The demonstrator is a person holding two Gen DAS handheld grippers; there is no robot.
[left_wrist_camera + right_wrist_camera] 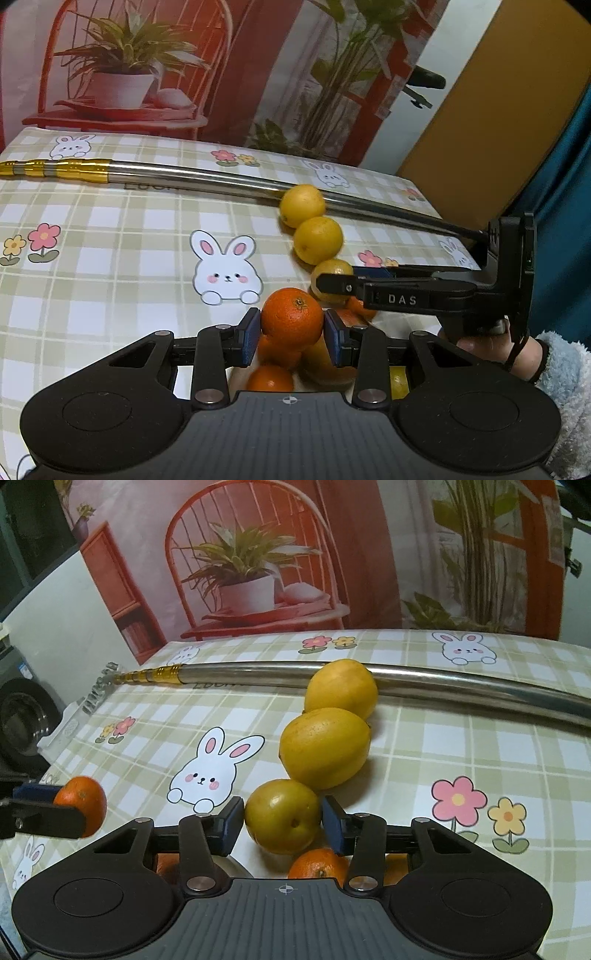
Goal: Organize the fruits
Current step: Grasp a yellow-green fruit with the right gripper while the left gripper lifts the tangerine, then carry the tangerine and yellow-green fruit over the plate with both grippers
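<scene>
1. The left gripper [291, 341] has its blue-padded fingers [250, 334] clamped on an orange [291, 319], one pad on each side, the fruit lifted above other oranges [271, 378] that show below it.
2. The right gripper [282, 821] has its fingers [232, 821] set on either side of a yellow fruit [282, 821], the pads against its skin.
3. Just beyond that fruit, two more yellow fruits [325, 747] lie in a line on the table [461, 746], touching one another; the farthest [341, 688] rests against a metal pole [443, 681] with a gold end.
4. The table wears a checked cloth with rabbits [210, 768] and flowers.
5. A hand [484, 341] in a fluffy pale sleeve [565, 369] holds the right gripper.
</scene>
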